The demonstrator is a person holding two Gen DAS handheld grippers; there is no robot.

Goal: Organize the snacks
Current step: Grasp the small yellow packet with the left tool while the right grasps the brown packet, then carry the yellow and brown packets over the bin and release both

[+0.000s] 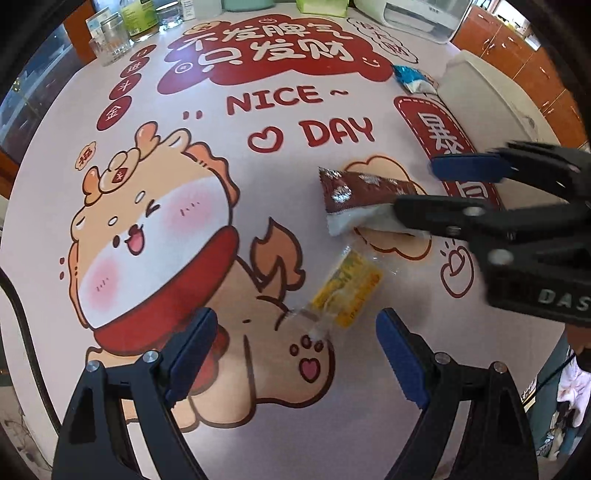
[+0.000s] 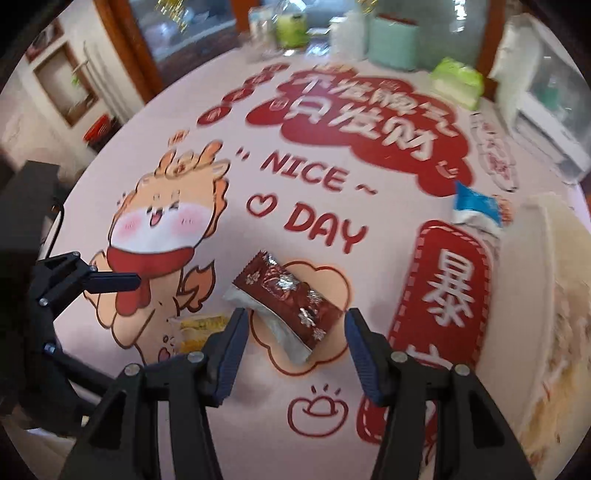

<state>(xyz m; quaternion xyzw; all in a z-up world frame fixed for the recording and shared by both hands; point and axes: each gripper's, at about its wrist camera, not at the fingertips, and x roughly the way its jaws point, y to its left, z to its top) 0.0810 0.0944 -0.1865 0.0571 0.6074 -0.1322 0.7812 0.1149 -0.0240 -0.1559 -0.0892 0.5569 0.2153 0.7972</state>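
Note:
A brown foil snack packet [image 2: 286, 301] lies on the printed tablecloth, its near end between the fingers of my right gripper [image 2: 295, 339], which is open around it. In the left wrist view the packet [image 1: 354, 199] lies beside the right gripper [image 1: 421, 188]. A yellow clear-wrapped snack [image 1: 347, 291] lies just ahead of my left gripper [image 1: 295, 354], which is open and empty; it also shows in the right wrist view [image 2: 201, 326]. A blue and white packet [image 1: 413, 79] lies far right, also in the right wrist view [image 2: 476, 210].
A cream tray or box [image 1: 491, 99] stands at the table's right edge, also in the right wrist view [image 2: 554, 266]. Glass jars [image 1: 110, 40], bottles, a mint container [image 2: 393, 42] and a green tissue pack [image 2: 458, 81] line the far edge. A white appliance [image 1: 424, 18] stands back right.

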